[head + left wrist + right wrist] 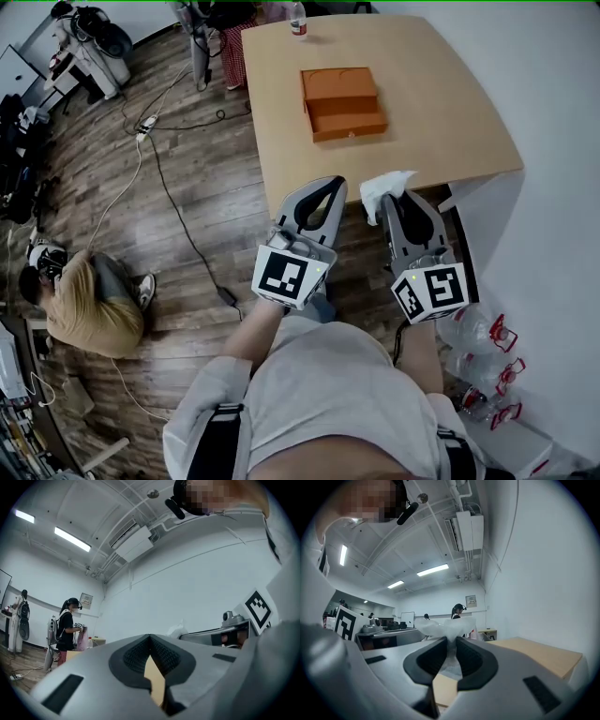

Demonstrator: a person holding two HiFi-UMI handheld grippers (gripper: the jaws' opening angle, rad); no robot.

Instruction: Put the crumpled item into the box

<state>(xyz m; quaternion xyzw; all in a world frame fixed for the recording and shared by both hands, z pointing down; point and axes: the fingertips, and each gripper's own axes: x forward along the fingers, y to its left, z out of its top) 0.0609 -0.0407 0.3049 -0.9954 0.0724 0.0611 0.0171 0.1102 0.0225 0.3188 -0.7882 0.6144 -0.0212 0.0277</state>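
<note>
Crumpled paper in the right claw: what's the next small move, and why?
Probably carry the right claw forward across the table toward the open orange box. It is shut on the crumpled paper at the table's near edge, while the box lies farther off, with nothing visible inside.

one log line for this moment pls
right gripper: shut on crumpled white paper wad | left gripper: shut, empty | open orange cardboard box: on light wooden table, wad not yet in

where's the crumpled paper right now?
Head view, right of centre: the crumpled paper is pinched in the jaws of the right gripper at the near edge of the table, short of the orange box.
</note>
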